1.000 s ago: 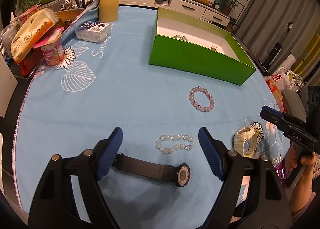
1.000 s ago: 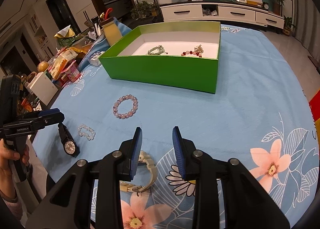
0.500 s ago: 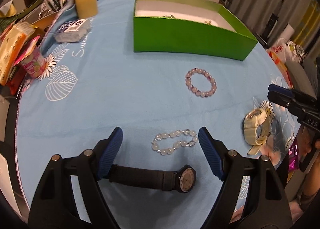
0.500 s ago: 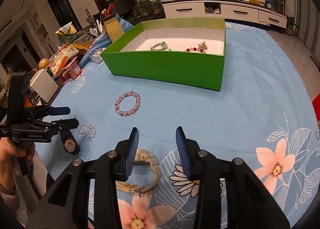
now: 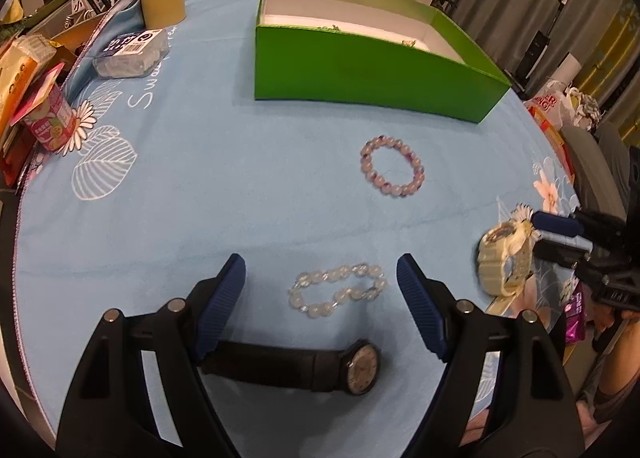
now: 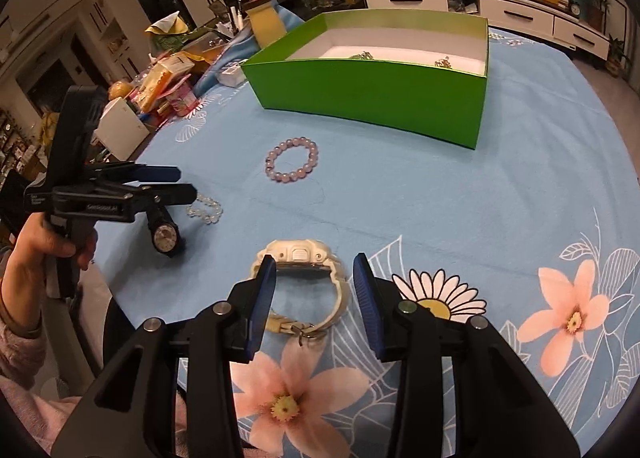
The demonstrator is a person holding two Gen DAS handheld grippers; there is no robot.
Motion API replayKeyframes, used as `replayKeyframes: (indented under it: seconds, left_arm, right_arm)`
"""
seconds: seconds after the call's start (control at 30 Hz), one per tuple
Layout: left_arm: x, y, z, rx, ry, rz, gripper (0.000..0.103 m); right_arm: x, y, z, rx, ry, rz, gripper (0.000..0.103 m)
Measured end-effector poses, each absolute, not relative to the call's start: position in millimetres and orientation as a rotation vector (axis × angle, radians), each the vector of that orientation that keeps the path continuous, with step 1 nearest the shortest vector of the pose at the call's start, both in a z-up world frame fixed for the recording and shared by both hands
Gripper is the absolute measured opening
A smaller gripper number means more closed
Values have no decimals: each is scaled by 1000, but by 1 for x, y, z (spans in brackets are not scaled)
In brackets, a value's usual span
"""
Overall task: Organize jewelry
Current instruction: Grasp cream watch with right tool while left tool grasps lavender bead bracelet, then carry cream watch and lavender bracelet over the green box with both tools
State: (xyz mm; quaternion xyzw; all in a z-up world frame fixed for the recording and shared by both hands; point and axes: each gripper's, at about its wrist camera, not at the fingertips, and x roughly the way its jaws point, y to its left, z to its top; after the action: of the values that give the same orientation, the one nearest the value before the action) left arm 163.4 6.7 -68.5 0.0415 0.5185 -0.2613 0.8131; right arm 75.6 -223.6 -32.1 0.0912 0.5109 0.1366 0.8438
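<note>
Between the spread pads of the right tongs (image 6: 314, 284) stands the cream watch (image 6: 306, 282), now straddled but ungripped; a second ago these tongs sat narrower, the watch to their left. The left tongs (image 5: 320, 290), likewise released, have advanced over the black watch (image 5: 316, 364) to bracket the clear bead bracelet (image 5: 338, 290). Beyond lie the pink bracelet (image 5: 392, 171), then the green box (image 5: 360, 70). Both grasps appear imminent.
</note>
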Motion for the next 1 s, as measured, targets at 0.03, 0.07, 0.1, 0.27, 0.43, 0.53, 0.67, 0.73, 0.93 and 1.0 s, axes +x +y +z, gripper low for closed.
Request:
replayKeyframes:
  seconds: [0.03, 0.07, 0.1, 0.27, 0.43, 0.53, 0.67, 0.73, 0.93, 1.0]
  left_arm:
    - [165, 4, -67, 80, 1103, -564, 79]
    - [168, 0, -67, 75, 1099, -571, 79]
    - [170, -4, -66, 71, 1096, -575, 79]
    - [185, -29, -66, 30, 1084, -579, 77]
    - [199, -57, -69, 47, 1066, -545, 66]
    - [205, -69, -76, 77, 1070, -525, 52]
    - [211, -78, -84, 123, 1071, -515, 38]
    - [211, -81, -87, 146, 1062, -513, 33]
    - [207, -89, -90, 244, 1023, -541, 15]
    - [208, -85, -90, 222, 1022, -545, 10]
  right_arm:
    - [76, -221, -34, 171, 1087, 277, 41]
    - [77, -219, -36, 155, 1095, 266, 41]
    - [78, -217, -39, 138, 1103, 251, 41]
    - [83, -206, -48, 73, 1104, 198, 22]
    - [83, -209, -46, 53, 1067, 166, 11]
    - [83, -213, -43, 57, 1040, 150, 11]
    - [81, -218, -33, 59, 986, 157, 11]
    - [81, -221, -30, 63, 969, 157, 11]
    - [83, -223, -27, 78, 951, 153, 11]
    - [83, -224, -26, 84, 945, 149, 11]
